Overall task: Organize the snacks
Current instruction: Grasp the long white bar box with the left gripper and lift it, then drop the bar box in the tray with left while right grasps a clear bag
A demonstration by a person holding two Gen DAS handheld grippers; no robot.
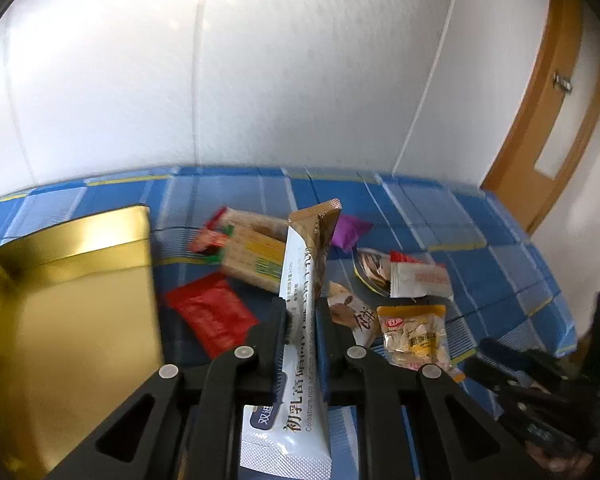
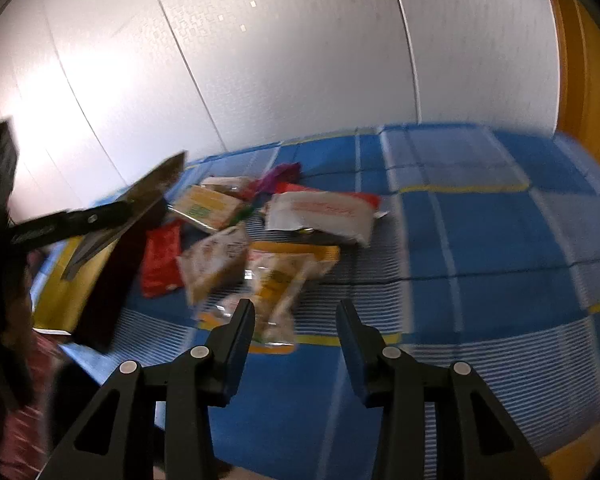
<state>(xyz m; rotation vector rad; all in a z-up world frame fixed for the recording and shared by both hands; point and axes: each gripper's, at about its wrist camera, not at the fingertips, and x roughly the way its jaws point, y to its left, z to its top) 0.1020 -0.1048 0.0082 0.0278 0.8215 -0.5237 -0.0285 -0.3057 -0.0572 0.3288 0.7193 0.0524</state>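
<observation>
Looking down the left wrist view, the left gripper is clamped tight on a long white-and-brown snack bar, lifted over the blue checked cloth. A gold tin sits to its left, with the snack pile just ahead.

Right wrist view: the right gripper has its jaws apart with nothing between them, and a yellow snack packet lies just past its left finger.

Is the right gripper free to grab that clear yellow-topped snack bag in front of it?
Probably yes. The right gripper has its jaws apart with nothing between them, and the clear yellow-topped bag lies just ahead on the blue checked cloth, uncovered.
</observation>
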